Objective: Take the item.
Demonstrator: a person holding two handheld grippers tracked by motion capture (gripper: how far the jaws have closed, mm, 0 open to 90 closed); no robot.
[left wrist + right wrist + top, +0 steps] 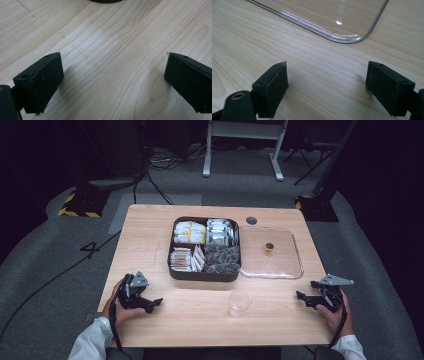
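Observation:
A dark square box (172,270) stands at the middle of the wooden table (150,225), its compartments packed with sachets and tea bags. To its right lies a clear lid (295,251) with a small brown knob (269,247). A clear plastic cup (239,303) stands in front of the box. My left gripper (152,304) rests open near the table's front left, its jaws wide apart over bare wood (112,72). At the front right my right gripper (302,298) is open too, and the lid's rounded corner (347,40) lies just beyond its jaws.
A round grommet hole (251,220) sits near the table's far edge. Beyond the table, cables (150,175) run over grey carpet, and a white stand (240,140) and yellow-black striped bases (80,205) stand there. Bare wood lies between the two grippers around the cup.

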